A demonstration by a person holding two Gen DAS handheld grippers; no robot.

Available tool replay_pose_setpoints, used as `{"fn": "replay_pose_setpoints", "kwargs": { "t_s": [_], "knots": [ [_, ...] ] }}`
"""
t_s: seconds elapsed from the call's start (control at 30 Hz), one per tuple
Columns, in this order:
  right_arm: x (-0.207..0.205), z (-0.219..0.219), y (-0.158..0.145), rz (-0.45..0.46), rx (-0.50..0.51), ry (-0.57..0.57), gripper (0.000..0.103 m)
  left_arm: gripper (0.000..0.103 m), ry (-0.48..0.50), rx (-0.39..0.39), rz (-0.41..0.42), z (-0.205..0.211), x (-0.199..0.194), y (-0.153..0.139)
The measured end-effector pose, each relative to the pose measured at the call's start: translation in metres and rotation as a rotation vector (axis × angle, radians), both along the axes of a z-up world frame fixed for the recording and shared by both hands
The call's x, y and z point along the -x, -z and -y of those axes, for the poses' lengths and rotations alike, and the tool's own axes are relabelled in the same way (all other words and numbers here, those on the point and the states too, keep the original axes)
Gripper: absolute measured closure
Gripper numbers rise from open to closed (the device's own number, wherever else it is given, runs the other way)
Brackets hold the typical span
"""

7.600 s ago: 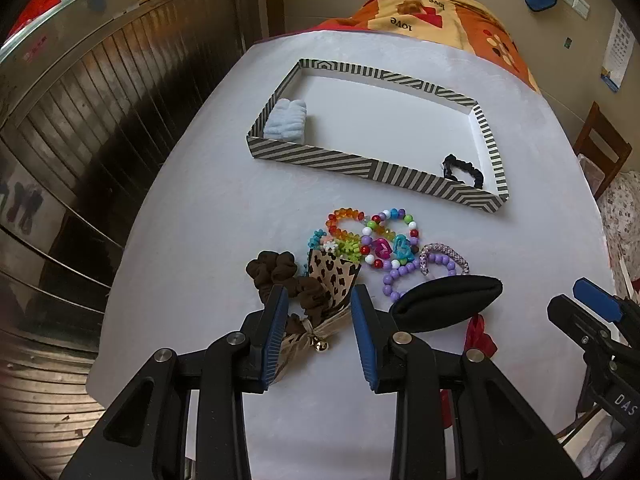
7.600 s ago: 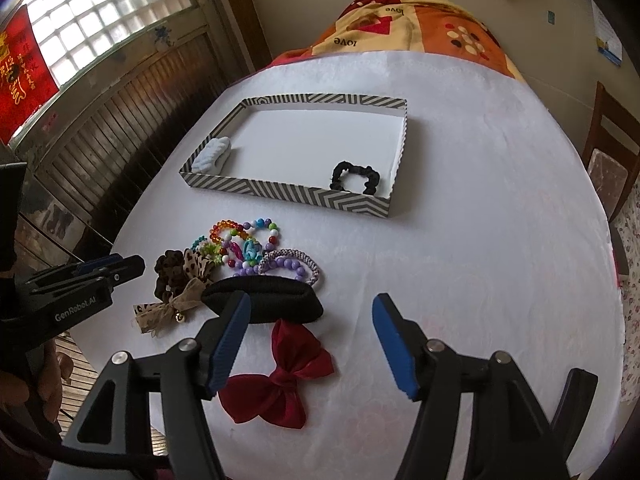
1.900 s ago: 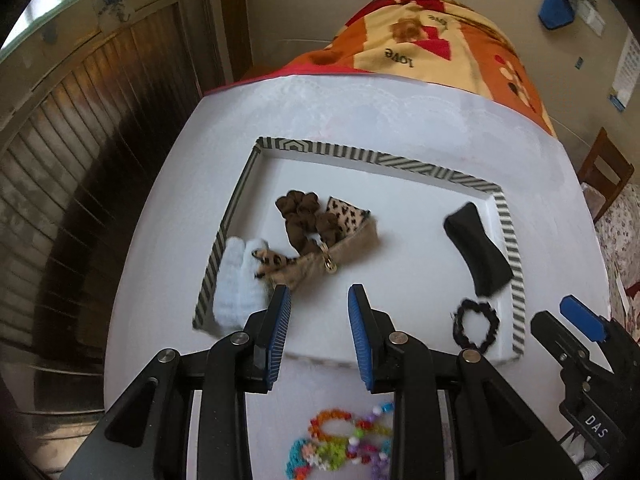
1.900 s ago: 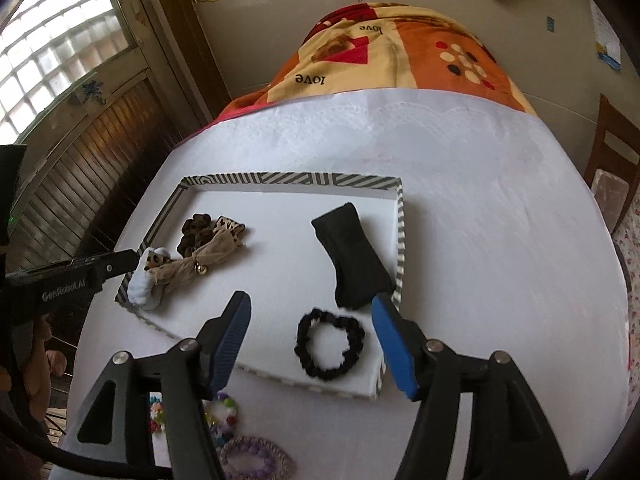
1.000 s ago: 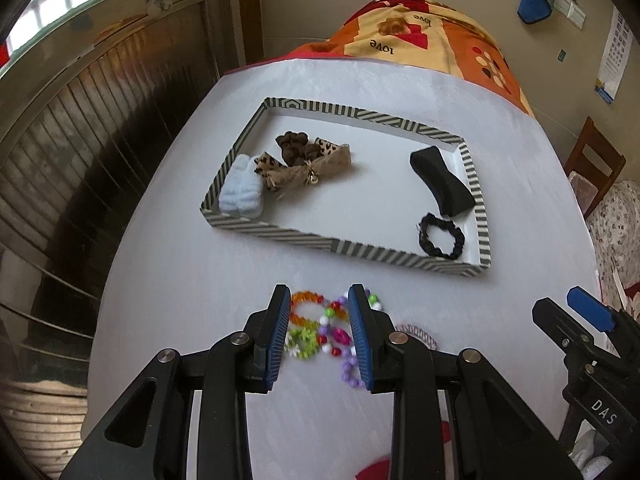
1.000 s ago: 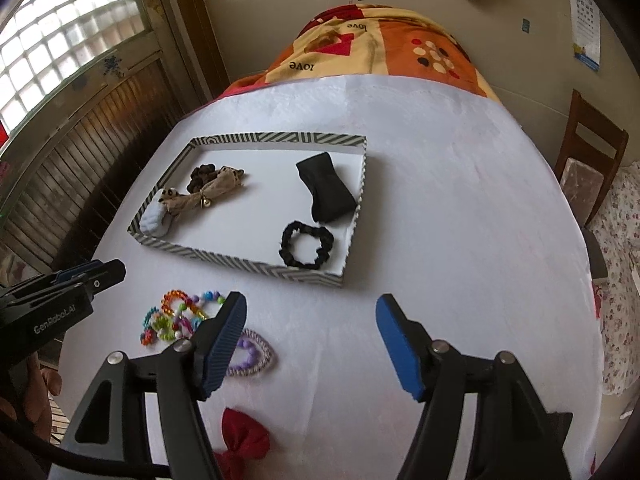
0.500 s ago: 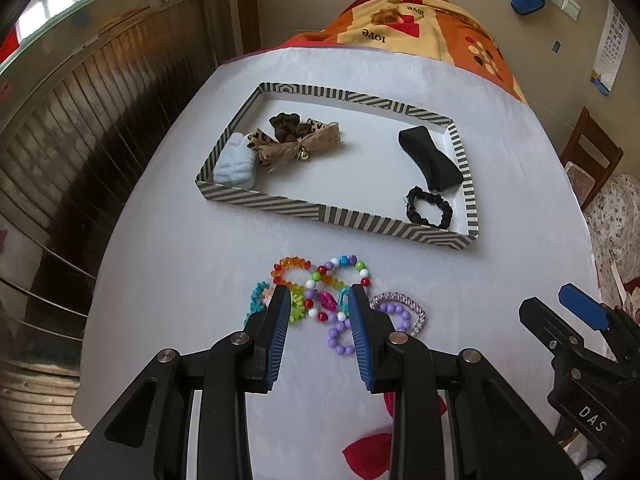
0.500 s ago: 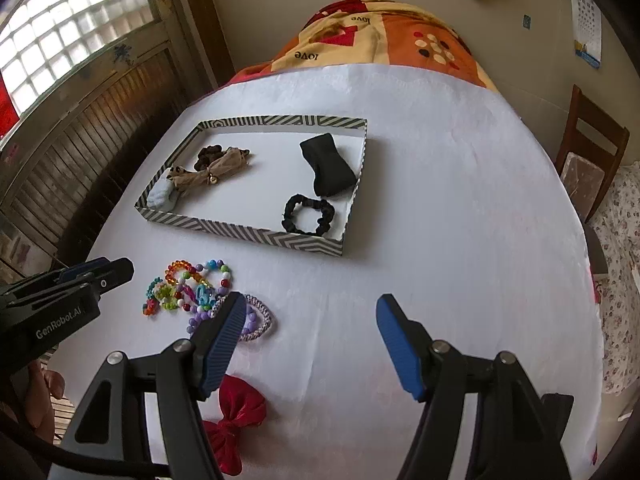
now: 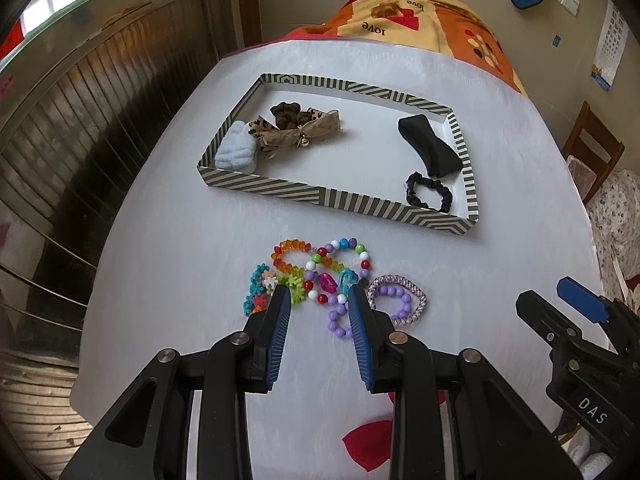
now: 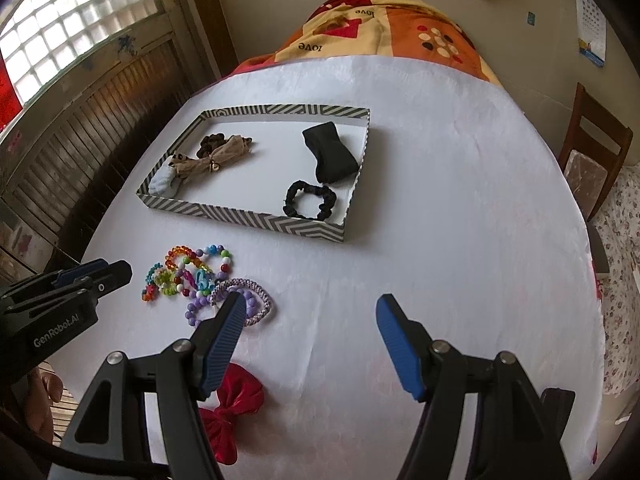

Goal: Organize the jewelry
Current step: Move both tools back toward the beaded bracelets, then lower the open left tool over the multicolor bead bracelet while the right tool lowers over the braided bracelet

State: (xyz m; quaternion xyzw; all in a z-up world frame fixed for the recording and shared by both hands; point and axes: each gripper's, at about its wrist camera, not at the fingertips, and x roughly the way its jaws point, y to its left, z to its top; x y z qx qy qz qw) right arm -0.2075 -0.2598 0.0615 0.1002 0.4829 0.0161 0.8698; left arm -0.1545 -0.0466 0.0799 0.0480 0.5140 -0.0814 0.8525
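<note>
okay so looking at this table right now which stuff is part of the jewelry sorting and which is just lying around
Part of the job:
- striped tray, holding the leopard bow, black scrunchie, black bow and pale blue piece
- beaded bracelets on the white tablecloth
- purple braided bracelet
- red bow

Just lying about:
- wooden chair
- patterned blanket
- wall calendar

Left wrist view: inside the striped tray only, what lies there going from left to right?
In the striped tray: pale blue scrunchie → leopard-print bow with a bell, a brown scrunchie bunched behind it → then, at the right end, black bow and black scrunchie, one behind the other.
</note>
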Motion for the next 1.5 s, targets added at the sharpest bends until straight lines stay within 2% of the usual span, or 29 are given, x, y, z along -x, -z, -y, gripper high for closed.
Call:
{"fn": "replay_pose_setpoints", "kwargs": {
  "t_s": [0.6, 0.97, 1.23, 1.5],
  "knots": [
    [0.002, -0.006, -0.006, 0.004, 0.016, -0.016, 0.032, 0.09, -0.003, 0.001, -0.007, -0.006, 0.006, -0.001],
    [0.006, -0.005, -0.002, -0.007, 0.006, -0.023, 0.032, 0.09, -0.037, 0.011, -0.041, -0.023, 0.006, 0.007],
    [0.009, -0.001, 0.015, -0.046, -0.017, -0.025, 0.032, 0.09, -0.095, 0.022, -0.089, -0.049, 0.003, 0.022],
    [0.002, -0.009, 0.039, -0.08, -0.069, -0.078, 0.032, 0.09, -0.146, 0.039, -0.133, -0.072, -0.005, 0.036]
  ]
}}
